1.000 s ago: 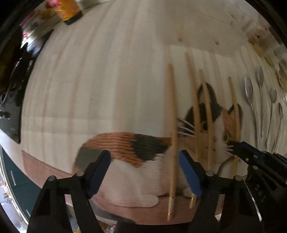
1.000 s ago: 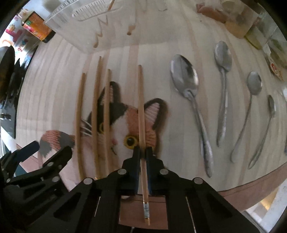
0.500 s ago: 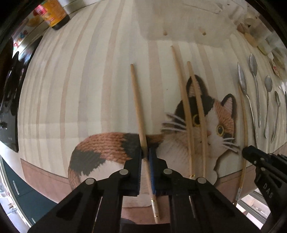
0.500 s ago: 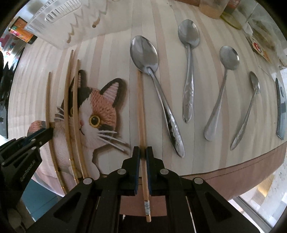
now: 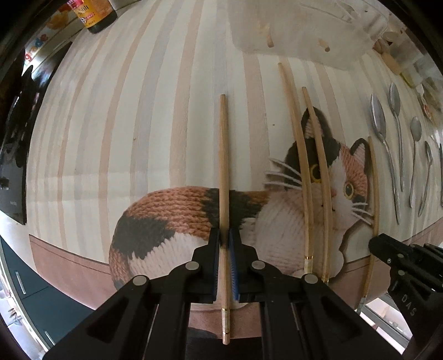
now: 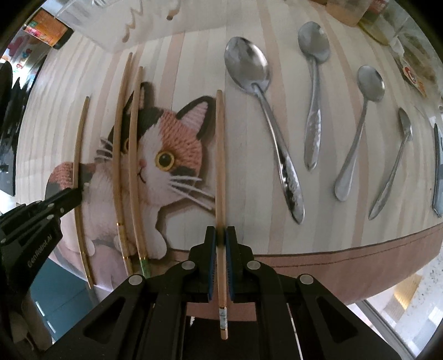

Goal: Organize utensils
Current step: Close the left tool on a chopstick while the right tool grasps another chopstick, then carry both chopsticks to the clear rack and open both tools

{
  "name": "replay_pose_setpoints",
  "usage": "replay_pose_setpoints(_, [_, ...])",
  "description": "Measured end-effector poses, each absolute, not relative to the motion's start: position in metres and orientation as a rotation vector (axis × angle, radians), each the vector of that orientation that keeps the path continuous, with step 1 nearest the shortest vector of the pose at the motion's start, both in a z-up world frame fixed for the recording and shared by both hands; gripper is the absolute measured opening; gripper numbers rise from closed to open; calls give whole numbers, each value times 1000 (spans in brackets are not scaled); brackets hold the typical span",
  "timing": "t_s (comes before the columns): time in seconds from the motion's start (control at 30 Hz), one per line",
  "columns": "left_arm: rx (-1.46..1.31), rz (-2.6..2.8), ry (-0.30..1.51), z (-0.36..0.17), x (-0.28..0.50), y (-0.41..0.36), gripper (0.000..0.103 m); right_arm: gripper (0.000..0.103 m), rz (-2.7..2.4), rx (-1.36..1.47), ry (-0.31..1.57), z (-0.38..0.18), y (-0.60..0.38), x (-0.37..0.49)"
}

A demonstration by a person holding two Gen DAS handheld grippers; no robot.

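Chopsticks: each hand-held gripper, left and right, pinches 1; keep both level while carrying toward the 2 chopsticks on the cat mat.

bright daylight, soft shadows; strong fisheye bending at dark rims; glare on spoons; centre sharp.

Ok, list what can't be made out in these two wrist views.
- Left view: the clear tray is cut off by the top edge, its contents hazy.
- Left view: the bottle label is cropped, unreadable.
- Right view: a dark utensil at the right edge, kind unclear.
- Right view: jars, blurred.
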State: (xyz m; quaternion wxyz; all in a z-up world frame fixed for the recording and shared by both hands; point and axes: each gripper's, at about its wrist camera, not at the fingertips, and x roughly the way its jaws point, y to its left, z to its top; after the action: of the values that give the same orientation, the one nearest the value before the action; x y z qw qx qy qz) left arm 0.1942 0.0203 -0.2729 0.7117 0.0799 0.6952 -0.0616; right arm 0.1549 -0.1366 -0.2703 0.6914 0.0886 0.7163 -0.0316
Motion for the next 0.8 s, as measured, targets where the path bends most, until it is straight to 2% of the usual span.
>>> replay_pose_setpoints(0.17, [159, -132, 1568, -277, 203, 30, 5, 10, -73, 159, 1621, -269, -132, 157])
replay_pose_setpoints(0.3, [158, -128, 1570, -275, 209, 30, 5, 30, -49, 168, 1626, -274, -132, 163])
replay_pose_setpoints(0.4, [155, -120, 1563, -276, 212, 28, 5, 36, -45, 133, 1621, -278, -123, 165])
replay_pose_setpoints(0.47, [165, -119, 1557, -277, 211, 27, 5, 34, -56, 105, 1609, -277, -114, 167])
replay_pose_setpoints(0.53, [169, -117, 1550, -276, 209, 26, 5, 28, -67, 83, 1594, -276, -110, 164])
replay_pose_setpoints(0.63, [181, -108, 1538, -275, 197, 19, 5, 8, -97, 95, 1573, -272, -117, 157])
replay_pose_setpoints(0.8, [209, -85, 1510, -270, 184, 11, 4, 7, -90, 144, 1561, -269, -122, 154])
